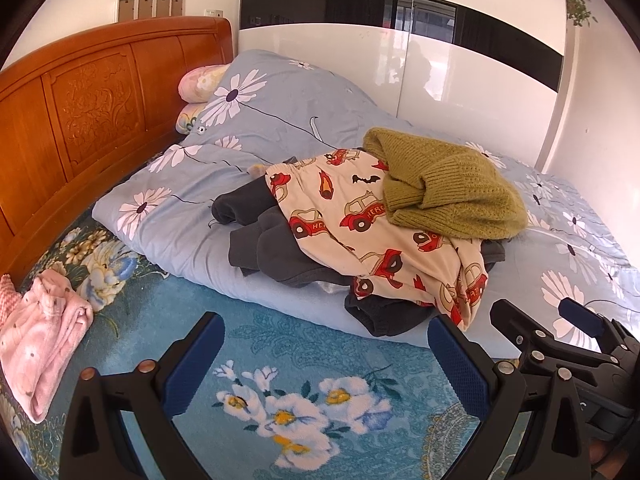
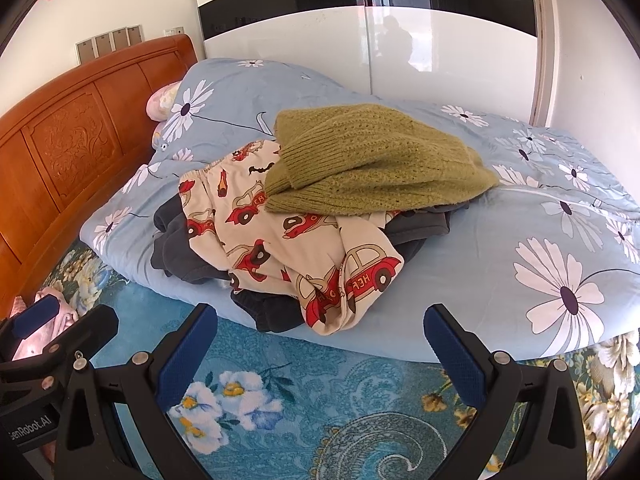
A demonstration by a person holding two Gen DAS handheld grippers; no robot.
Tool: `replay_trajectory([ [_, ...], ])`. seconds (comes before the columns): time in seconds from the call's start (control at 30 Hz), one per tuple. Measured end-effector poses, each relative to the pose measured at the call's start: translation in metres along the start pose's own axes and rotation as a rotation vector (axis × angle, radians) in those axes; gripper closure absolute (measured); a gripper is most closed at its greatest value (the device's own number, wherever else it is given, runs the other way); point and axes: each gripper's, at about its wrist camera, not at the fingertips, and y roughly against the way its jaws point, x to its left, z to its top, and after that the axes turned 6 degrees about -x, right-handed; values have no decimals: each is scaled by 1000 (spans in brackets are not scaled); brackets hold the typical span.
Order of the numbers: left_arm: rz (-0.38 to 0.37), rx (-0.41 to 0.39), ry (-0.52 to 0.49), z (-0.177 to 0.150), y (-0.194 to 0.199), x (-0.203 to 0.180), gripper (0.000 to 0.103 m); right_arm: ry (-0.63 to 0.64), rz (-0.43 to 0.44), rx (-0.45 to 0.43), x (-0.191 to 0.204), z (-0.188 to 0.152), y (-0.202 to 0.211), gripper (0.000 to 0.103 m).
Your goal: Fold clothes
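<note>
A pile of clothes lies on the blue flowered duvet (image 1: 280,112) (image 2: 500,248). On top is an olive green knit sweater (image 1: 452,184) (image 2: 376,160). Under it lie cream pyjama trousers with red cars (image 1: 360,220) (image 2: 280,240), and beneath those dark grey garments (image 1: 272,248) (image 2: 180,248). My left gripper (image 1: 326,344) is open and empty, above the teal floral sheet in front of the pile. My right gripper (image 2: 320,332) is open and empty, just short of the trouser leg. Each gripper shows at the edge of the other's view: the right (image 1: 552,320), the left (image 2: 68,316).
A folded pink garment (image 1: 44,340) lies at the left on the teal floral sheet (image 1: 280,360). The carved wooden headboard (image 1: 88,96) stands at the left with pillows (image 1: 200,80) against it. A glossy white wardrobe (image 1: 400,40) stands behind the bed.
</note>
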Motion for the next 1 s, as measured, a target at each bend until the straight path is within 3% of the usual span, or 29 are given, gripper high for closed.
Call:
replay_trajectory([
  [0.8, -1, 1, 14, -6, 3, 11, 0, 11, 36, 14, 5, -1, -5, 0],
  [1.0, 48, -39, 44, -17, 21, 42, 0, 88, -4, -31, 4, 36, -29, 0],
])
